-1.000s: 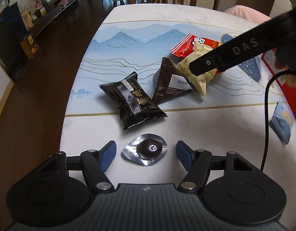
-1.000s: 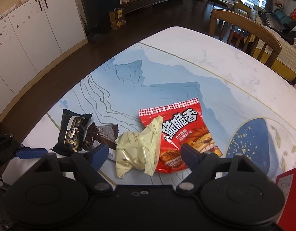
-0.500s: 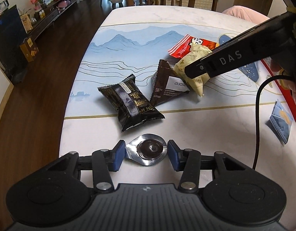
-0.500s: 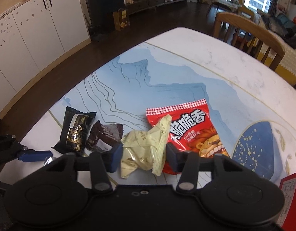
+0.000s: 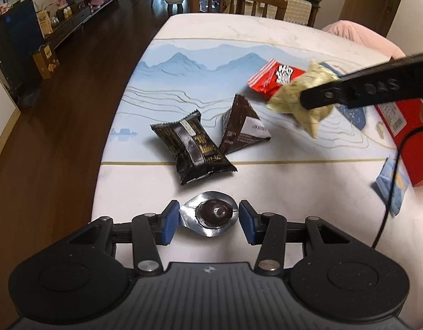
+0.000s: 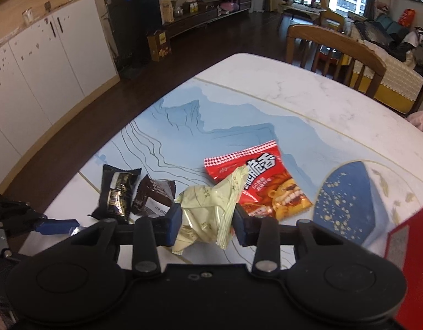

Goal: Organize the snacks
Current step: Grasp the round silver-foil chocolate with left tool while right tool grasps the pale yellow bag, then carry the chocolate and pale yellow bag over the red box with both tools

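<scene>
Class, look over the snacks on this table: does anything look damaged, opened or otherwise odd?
Nothing looks spilled or torn. The pale yellow packet is crumpled where the right gripper squeezes it. The foil-sealed cup between the left gripper's fingers has a wrinkled rim, and the brown triangular packet overlaps the black packet.

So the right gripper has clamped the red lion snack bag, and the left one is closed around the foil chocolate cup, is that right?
Not quite. In the right wrist view, the right gripper is clamped on the pale yellow packet; the red lion snack bag lies on the table behind it. The left gripper does close around the foil chocolate cup.
</scene>
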A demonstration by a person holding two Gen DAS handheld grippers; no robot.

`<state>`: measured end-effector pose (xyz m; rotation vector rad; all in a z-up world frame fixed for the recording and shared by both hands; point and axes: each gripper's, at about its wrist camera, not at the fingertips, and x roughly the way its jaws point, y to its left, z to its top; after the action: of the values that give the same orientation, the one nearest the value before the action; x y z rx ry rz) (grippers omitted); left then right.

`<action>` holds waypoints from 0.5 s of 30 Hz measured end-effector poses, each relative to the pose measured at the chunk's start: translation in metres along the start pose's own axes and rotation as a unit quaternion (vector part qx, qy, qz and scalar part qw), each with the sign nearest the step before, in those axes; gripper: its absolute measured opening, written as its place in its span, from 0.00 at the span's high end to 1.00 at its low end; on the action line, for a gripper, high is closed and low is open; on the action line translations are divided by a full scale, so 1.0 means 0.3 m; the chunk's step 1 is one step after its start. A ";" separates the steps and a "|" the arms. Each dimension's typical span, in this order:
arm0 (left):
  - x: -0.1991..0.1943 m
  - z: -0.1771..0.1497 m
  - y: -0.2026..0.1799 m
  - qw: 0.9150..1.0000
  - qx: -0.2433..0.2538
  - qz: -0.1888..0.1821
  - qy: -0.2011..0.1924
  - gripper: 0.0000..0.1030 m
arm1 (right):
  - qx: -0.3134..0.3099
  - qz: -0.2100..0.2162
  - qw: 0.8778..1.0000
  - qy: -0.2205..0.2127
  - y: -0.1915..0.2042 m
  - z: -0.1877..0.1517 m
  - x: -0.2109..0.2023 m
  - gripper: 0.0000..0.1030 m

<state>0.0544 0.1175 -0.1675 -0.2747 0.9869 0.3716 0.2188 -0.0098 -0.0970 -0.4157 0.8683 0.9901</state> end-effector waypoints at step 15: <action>-0.213 0.103 -0.125 0.997 0.034 -0.038 -0.055 0.55 | 0.054 -0.036 0.996 -0.068 -0.115 -0.096 -0.386 0.63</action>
<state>0.0618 0.0843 -0.0948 -0.2261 0.8775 0.2808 0.2054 -0.1102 -0.0253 -0.2816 0.7757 0.8905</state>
